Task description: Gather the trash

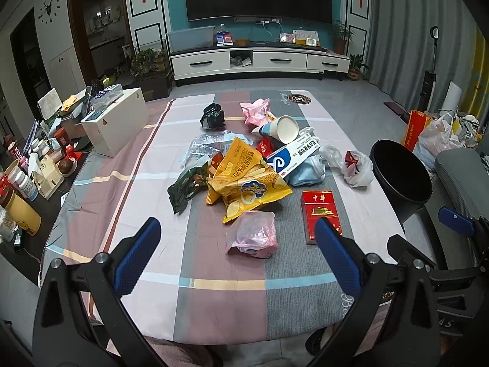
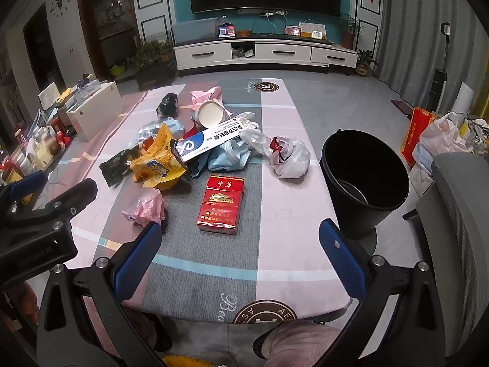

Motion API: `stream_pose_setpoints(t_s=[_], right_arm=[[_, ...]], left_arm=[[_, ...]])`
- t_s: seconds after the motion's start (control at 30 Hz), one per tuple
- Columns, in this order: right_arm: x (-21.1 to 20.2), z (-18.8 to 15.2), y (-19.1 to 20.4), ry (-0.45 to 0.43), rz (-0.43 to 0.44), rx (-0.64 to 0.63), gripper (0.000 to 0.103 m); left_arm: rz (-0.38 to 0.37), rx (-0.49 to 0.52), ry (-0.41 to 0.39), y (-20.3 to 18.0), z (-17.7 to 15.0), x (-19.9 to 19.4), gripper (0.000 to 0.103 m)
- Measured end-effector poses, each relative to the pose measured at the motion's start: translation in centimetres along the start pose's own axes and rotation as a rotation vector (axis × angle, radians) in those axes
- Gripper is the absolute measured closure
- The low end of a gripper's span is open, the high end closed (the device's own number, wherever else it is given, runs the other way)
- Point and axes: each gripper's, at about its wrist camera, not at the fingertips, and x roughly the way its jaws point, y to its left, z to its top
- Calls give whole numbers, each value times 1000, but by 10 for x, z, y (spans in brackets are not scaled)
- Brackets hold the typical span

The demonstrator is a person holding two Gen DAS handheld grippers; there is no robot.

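Note:
Trash lies heaped on the cloth-covered table (image 1: 214, 278): a yellow chip bag (image 1: 244, 180), a red cigarette pack (image 1: 321, 217) (image 2: 220, 205), a crumpled pink bag (image 1: 253, 235) (image 2: 146, 208), a blue-white toothpaste box (image 1: 293, 154) (image 2: 207, 142), a paper cup (image 1: 279, 128), a white plastic bag (image 1: 356, 165) (image 2: 290, 157) and a black bag (image 1: 213, 116). A black bin (image 1: 400, 174) (image 2: 365, 177) stands off the table's right edge. My left gripper (image 1: 238, 238) is open, near the pink bag. My right gripper (image 2: 241, 241) is open, just short of the cigarette pack.
A white box (image 1: 116, 128) and several bottles and jars (image 1: 27, 180) crowd the left side. A grey chair (image 2: 458, 214) stands at right, beyond the bin. Bags (image 2: 440, 140) lie on the floor at far right. A TV cabinet (image 1: 259, 61) is at the back.

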Motion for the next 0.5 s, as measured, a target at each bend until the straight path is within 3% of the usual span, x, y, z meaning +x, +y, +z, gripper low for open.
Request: stream_pose_setpoints(t_s=[0.5], right_arm=[[-2, 0, 0, -3, -4, -1, 3]], left_arm=[[-3, 0, 1, -1, -1, 0, 3]])
